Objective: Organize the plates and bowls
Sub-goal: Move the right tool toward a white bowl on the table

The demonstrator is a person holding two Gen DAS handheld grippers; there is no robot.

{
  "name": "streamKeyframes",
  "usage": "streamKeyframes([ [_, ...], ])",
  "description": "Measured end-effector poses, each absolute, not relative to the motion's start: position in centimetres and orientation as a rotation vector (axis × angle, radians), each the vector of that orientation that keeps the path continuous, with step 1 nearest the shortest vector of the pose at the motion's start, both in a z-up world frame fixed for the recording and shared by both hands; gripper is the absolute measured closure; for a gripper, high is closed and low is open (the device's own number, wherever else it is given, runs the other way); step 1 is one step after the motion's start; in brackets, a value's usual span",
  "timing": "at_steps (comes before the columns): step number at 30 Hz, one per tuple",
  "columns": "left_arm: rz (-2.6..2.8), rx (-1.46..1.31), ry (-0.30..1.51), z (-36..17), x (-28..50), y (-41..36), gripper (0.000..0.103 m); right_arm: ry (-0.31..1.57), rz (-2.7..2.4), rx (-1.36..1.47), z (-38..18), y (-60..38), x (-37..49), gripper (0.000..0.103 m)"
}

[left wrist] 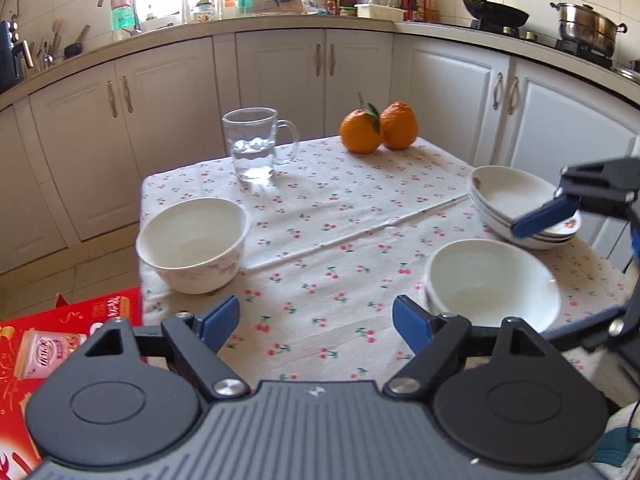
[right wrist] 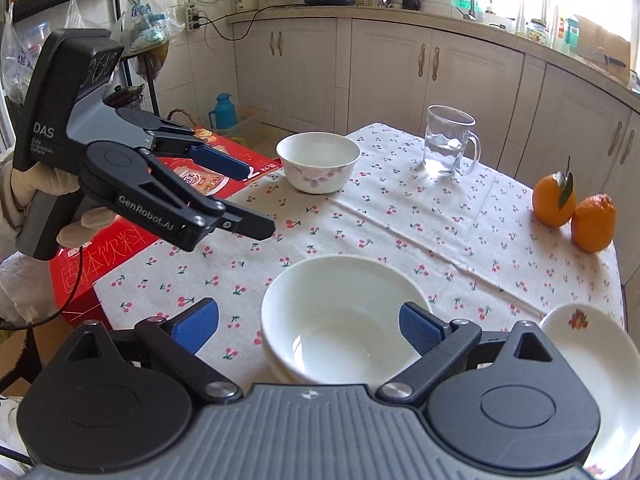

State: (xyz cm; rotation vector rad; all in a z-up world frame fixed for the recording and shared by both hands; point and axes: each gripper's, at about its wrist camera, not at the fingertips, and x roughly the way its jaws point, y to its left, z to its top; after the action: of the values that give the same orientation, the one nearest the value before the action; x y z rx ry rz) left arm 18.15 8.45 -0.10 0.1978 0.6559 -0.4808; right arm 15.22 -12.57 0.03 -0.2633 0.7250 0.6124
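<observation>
A white floral bowl (left wrist: 192, 244) stands alone at the table's left; it also shows in the right wrist view (right wrist: 318, 166). A stack of white bowls (left wrist: 492, 284) sits at the near right and fills the right wrist view's middle (right wrist: 340, 320). A stack of white plates (left wrist: 516, 204) lies at the right edge, also in the right wrist view (right wrist: 600, 364). My left gripper (left wrist: 316, 320) is open and empty above the tablecloth, seen from the side in the right wrist view (right wrist: 256, 196). My right gripper (right wrist: 308, 326) is open, over the bowl stack; one finger (left wrist: 540, 216) overlaps the plates.
A glass mug (left wrist: 256, 148) with water and two oranges (left wrist: 378, 126) stand at the far side of the cherry-print tablecloth (left wrist: 320, 216). A red carton (left wrist: 60, 344) sits off the table's left edge. Kitchen cabinets and a counter surround the table.
</observation>
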Motion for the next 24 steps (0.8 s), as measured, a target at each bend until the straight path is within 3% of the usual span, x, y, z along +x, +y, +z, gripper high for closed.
streamKeyframes([
  [15, -0.348, 0.162, 0.643, -2.8, 24.3, 12.0, 0.019, 0.762, 0.744, -0.394, 2.8, -8.8, 26.5, 0.004],
  [24, -0.277, 0.149, 0.616, -4.2, 26.7, 11.7, 0.019, 0.851, 0.830, -0.375, 1.6, -5.6, 33.6, 0.004],
])
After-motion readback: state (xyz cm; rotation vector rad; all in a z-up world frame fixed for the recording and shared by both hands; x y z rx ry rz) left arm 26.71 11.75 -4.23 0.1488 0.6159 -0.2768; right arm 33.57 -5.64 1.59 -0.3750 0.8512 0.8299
